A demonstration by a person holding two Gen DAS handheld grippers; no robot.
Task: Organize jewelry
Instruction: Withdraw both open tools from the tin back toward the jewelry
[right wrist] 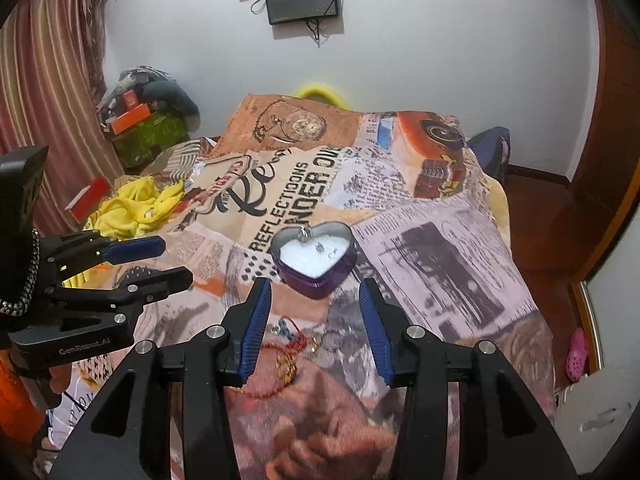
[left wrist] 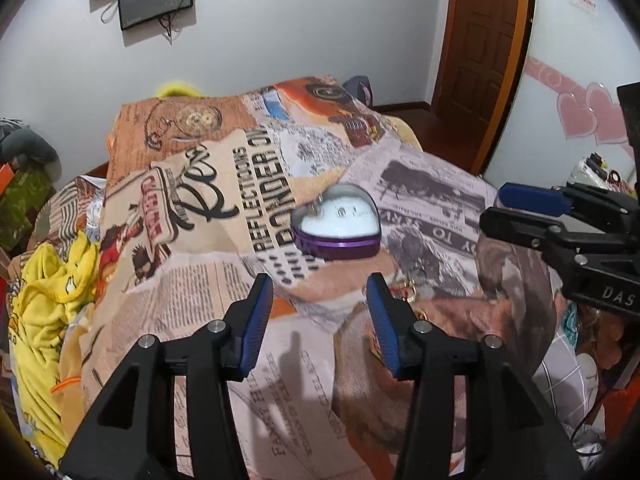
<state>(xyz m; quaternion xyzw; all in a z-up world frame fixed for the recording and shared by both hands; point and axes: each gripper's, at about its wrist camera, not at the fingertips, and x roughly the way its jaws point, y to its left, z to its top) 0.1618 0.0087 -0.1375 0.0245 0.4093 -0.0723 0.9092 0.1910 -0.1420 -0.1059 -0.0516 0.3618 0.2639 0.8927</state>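
Both grippers hang wide and empty over the bed. The heart box (right wrist: 313, 259) sits ahead; loose jewelry (right wrist: 294, 354) lies under the right gripper (right wrist: 315, 326). Best to lower slowly and pinch one piece only.

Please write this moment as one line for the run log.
left gripper: open, empty | right gripper: open, empty | heart box: open on blanket | loose jewelry: near right gripper
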